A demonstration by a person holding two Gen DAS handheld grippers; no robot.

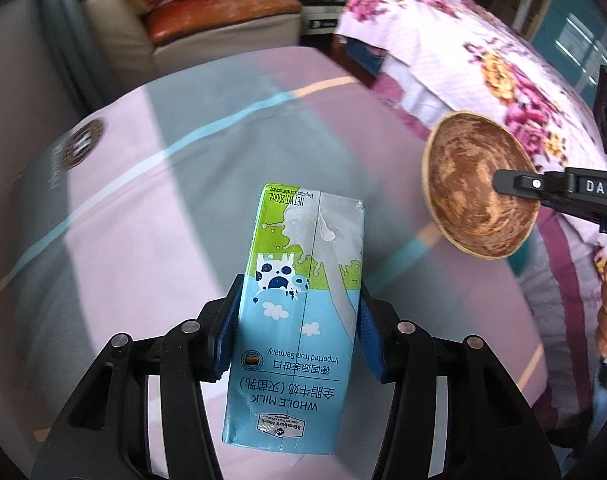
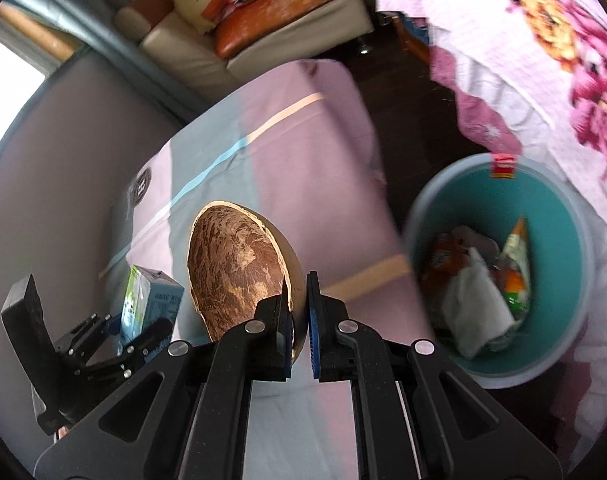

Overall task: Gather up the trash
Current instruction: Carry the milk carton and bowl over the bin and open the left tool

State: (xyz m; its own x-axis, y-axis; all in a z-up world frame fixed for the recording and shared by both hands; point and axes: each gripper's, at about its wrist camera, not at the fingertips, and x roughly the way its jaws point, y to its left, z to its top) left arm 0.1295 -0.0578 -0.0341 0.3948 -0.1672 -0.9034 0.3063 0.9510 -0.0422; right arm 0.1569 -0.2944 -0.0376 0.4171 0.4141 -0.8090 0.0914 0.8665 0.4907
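Milk carton (image 1: pixel 299 312) sits clamped between the left gripper (image 1: pixel 299 320) pads. Right gripper (image 2: pixel 299 320) pinches the rim of a coconut shell (image 2: pixel 239 268); bin (image 2: pixel 559 264) lies beyond its jaws, to the right.

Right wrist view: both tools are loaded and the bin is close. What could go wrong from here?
1. The right tool pinches only the thin rim of the coconut shell, so the shell might swing or slip out before reaching the teal bin.
2. The bin already holds wrappers, so the milk carton in the left tool and the shell may land high or bounce out.
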